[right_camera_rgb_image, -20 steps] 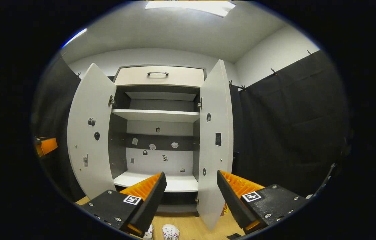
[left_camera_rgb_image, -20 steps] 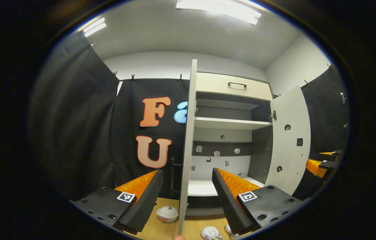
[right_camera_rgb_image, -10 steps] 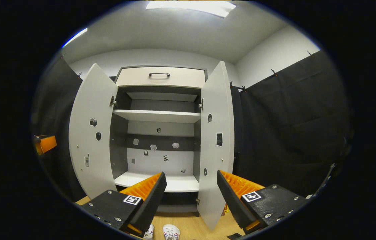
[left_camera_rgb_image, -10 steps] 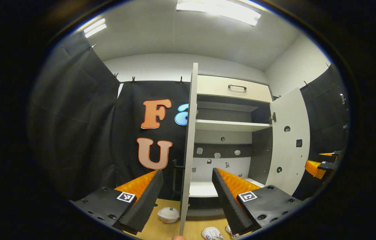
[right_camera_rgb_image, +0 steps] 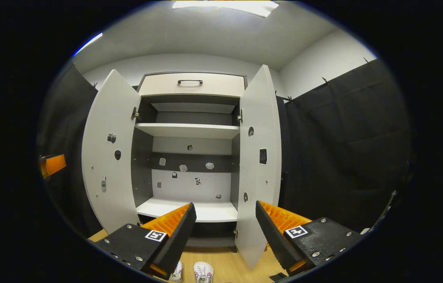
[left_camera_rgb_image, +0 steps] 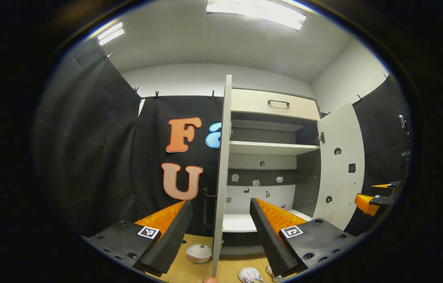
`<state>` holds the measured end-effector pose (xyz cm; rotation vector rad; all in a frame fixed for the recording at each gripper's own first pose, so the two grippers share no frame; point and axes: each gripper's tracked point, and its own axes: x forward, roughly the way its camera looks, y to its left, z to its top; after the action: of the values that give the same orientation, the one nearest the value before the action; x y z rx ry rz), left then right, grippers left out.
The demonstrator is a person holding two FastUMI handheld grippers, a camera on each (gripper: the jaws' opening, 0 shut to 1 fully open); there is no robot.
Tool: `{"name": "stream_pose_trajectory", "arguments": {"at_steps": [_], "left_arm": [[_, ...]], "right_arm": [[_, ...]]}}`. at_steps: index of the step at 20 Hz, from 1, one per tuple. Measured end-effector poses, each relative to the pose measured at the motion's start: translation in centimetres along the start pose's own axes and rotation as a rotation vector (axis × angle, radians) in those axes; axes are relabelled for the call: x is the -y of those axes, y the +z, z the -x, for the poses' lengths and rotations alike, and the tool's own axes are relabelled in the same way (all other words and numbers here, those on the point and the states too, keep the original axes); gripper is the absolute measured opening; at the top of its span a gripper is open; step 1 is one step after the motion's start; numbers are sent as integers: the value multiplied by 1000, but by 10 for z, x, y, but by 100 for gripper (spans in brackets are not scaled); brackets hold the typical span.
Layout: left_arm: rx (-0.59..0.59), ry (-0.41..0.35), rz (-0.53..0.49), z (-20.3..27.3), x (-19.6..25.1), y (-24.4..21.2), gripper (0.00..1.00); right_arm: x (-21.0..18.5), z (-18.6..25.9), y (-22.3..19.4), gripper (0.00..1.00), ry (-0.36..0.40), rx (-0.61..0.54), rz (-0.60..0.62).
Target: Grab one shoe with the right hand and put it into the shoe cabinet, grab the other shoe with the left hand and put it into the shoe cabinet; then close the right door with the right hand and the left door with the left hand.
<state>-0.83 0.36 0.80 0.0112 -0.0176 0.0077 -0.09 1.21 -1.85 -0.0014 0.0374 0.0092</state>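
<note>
Right gripper view: the right gripper (right_camera_rgb_image: 224, 230), jaws wide and empty, hangs above two white sneakers (right_camera_rgb_image: 193, 272) lying side by side on the pale wooden floor (right_camera_rgb_image: 221, 259) at 6 o'clock, long axes apparently toward the cabinet. Dropping straight down and closing across the nearer shoe's narrow width should serve best. Farther off at 12 o'clock, the white two-door shoe cabinet (right_camera_rgb_image: 190, 167) stands open; the left gripper (left_camera_rgb_image: 221, 232) is likewise wide and empty.

You have two white shoes (right_camera_rgb_image: 203, 272) on the floor below your right claw. One cabinet (right_camera_rgb_image: 190, 157) ahead of it has two open doors (right_camera_rgb_image: 108, 153), two shelves (right_camera_rgb_image: 188, 130) and one drawer (right_camera_rgb_image: 192, 84). One bowl (left_camera_rgb_image: 199, 252) sits between your left claw's fingers.
</note>
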Motion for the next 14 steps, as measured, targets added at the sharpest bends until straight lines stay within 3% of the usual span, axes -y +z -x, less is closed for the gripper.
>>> {"name": "stream_pose_trajectory", "arguments": {"at_steps": [9,14], "left_arm": [[-10,19,-3,-2,0,-3,96],[-26,34,-12,-4,-3,-10,94]], "right_arm": [[-3,-22,-62,94,3,-72,9],[-13,-39,-149,94,48,-215,10]]}}
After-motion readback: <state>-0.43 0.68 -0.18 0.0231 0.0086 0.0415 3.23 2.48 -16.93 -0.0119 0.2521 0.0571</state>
